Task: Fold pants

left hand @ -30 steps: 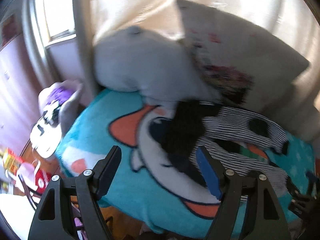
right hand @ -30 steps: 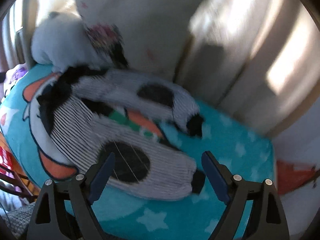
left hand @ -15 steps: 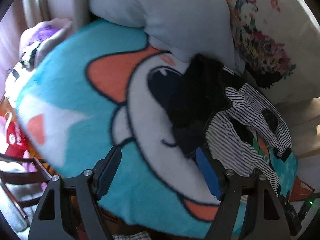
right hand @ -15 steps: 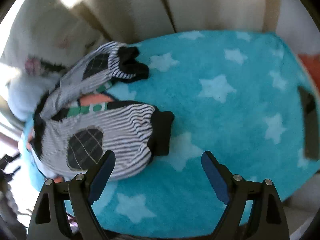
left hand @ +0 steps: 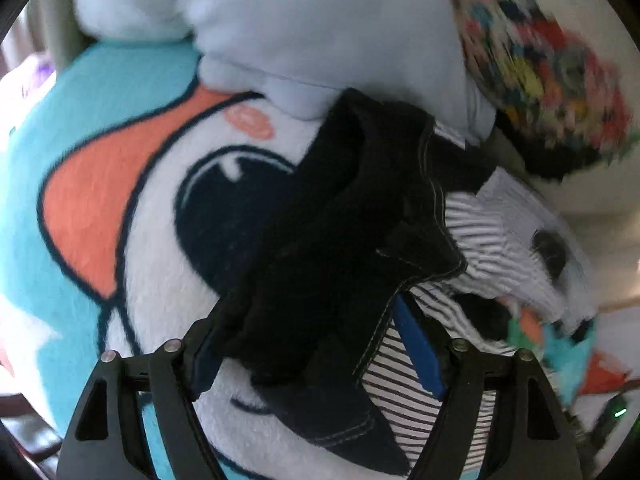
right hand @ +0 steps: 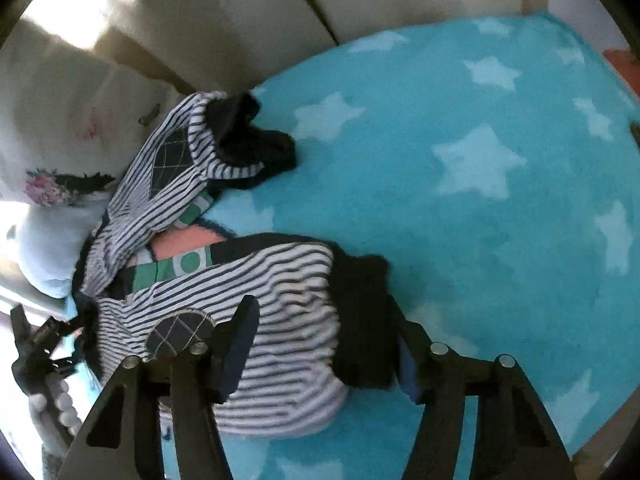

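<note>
Small striped pants (right hand: 280, 280) with black cuffs and dark knee patches lie spread on a turquoise star blanket (right hand: 480, 160). Their black waistband (left hand: 344, 240) fills the middle of the left wrist view. My left gripper (left hand: 316, 344) is open, its jaws on either side of the waistband's near end. My right gripper (right hand: 324, 344) is open, its jaws straddling the near leg's black cuff (right hand: 360, 320) and striped hem. The far leg (right hand: 188, 152) lies bent towards the cushions.
A pale blue plush pillow (left hand: 300, 28) and a white flowered pillow (left hand: 560, 80) lie beyond the waistband. Beige sofa cushions (right hand: 240, 20) back the blanket. The blanket's penguin print (left hand: 120, 200) spreads left of the pants.
Both grippers have come down close to the pants. The left now straddles the waistband, the right straddles the near cuff. Both stay open.
</note>
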